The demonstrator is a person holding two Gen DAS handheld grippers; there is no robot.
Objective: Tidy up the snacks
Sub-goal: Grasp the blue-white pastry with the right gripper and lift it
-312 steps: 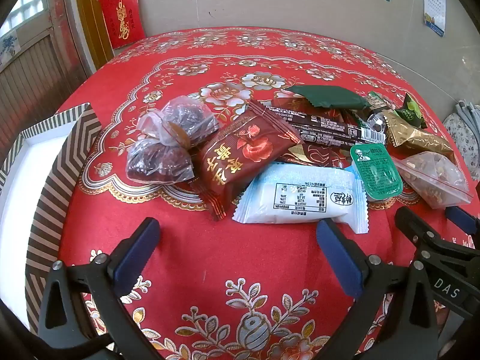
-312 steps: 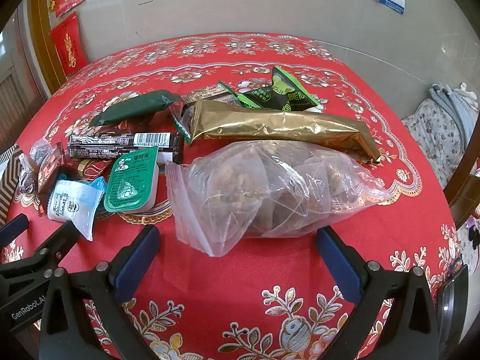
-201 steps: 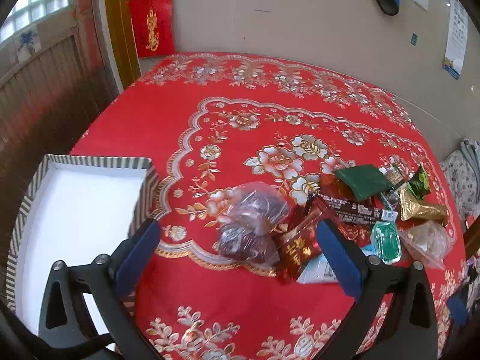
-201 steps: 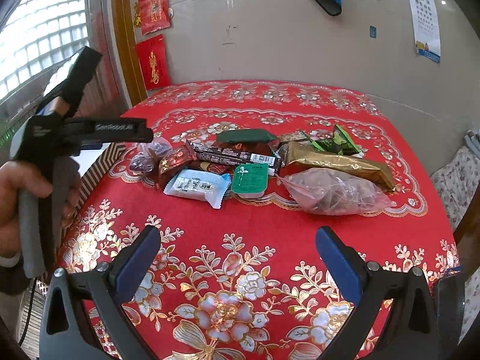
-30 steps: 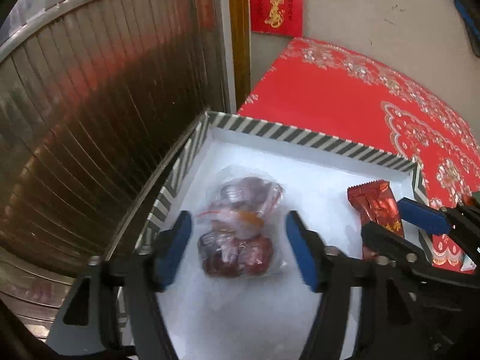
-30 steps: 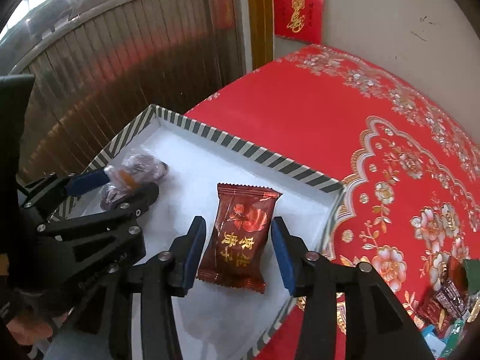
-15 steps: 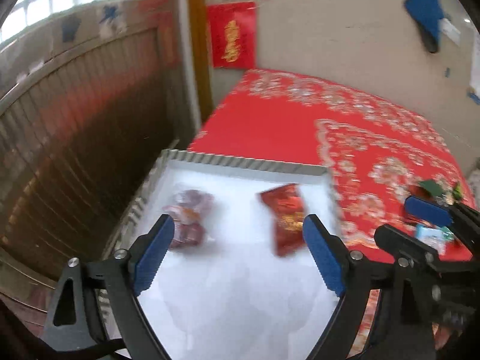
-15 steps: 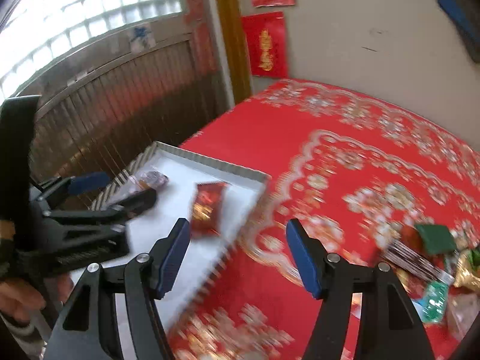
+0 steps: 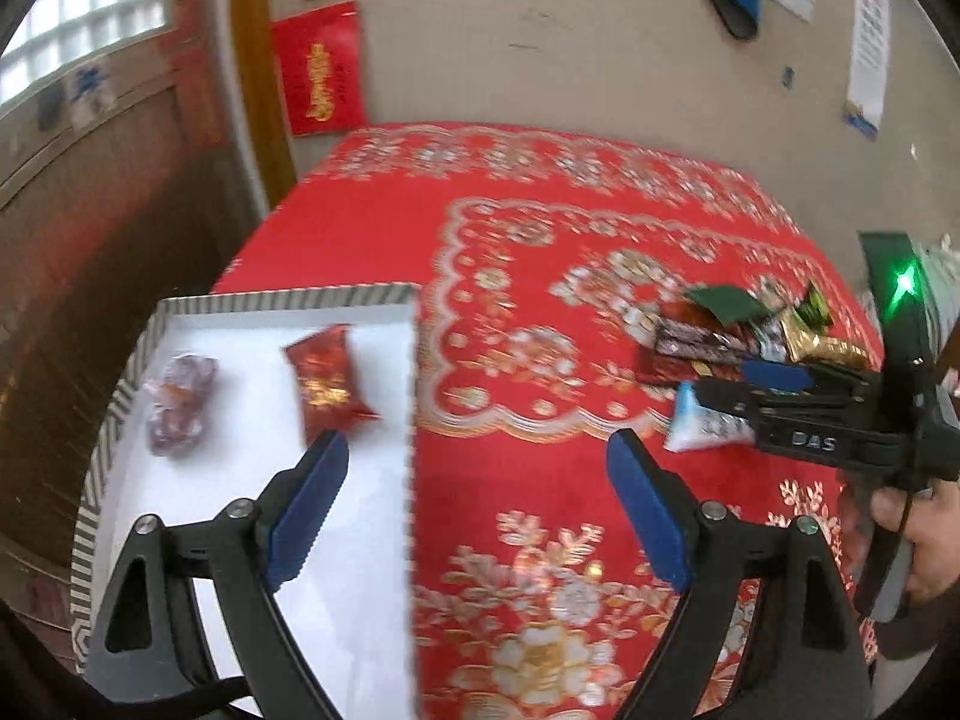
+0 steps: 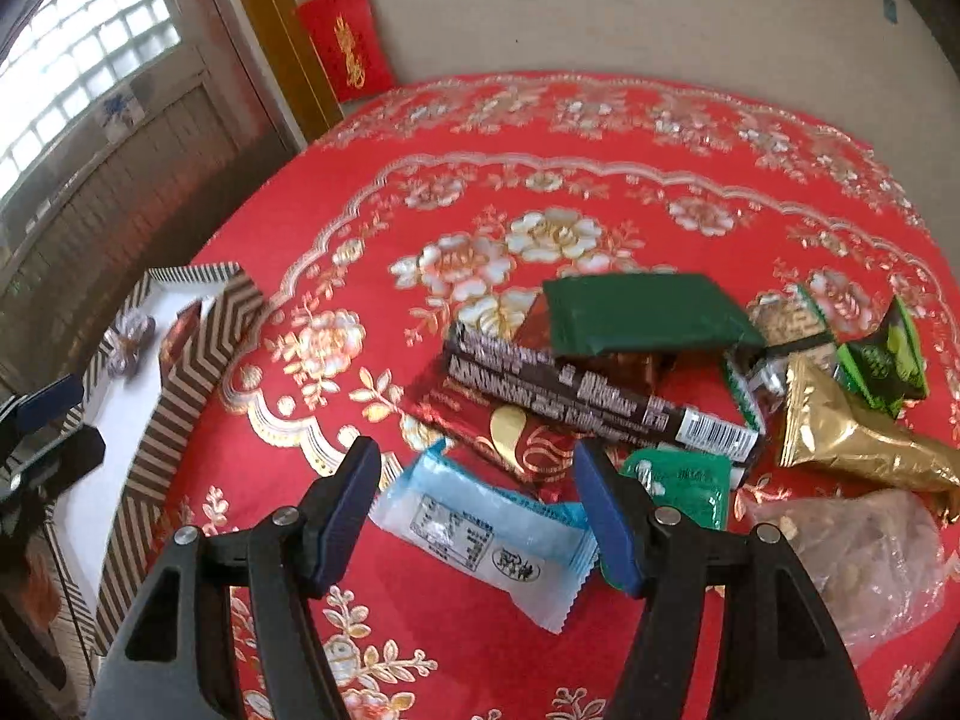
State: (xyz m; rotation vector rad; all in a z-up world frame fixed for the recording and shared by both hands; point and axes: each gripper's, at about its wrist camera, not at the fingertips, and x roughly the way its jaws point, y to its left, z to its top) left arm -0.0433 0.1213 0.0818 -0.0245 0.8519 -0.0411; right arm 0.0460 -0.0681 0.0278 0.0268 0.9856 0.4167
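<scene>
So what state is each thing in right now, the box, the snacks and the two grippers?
Striped box: open, holding two snacks.
Red packet: lying in the box.
Clear bag: lying in the box.
Pale blue packet: sealed, flat on the tablecloth.
Left gripper: open, empty.
Right gripper: open, above the pale blue packet.

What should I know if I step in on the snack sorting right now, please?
Left gripper: open, empty, above the striped box edge.
Right gripper: open, empty, over the pale blue packet.
Done: clear bag of dark red snacks and red packet lie in the box.
Left: the blue packet and the rest of the pile on the red tablecloth.
</scene>
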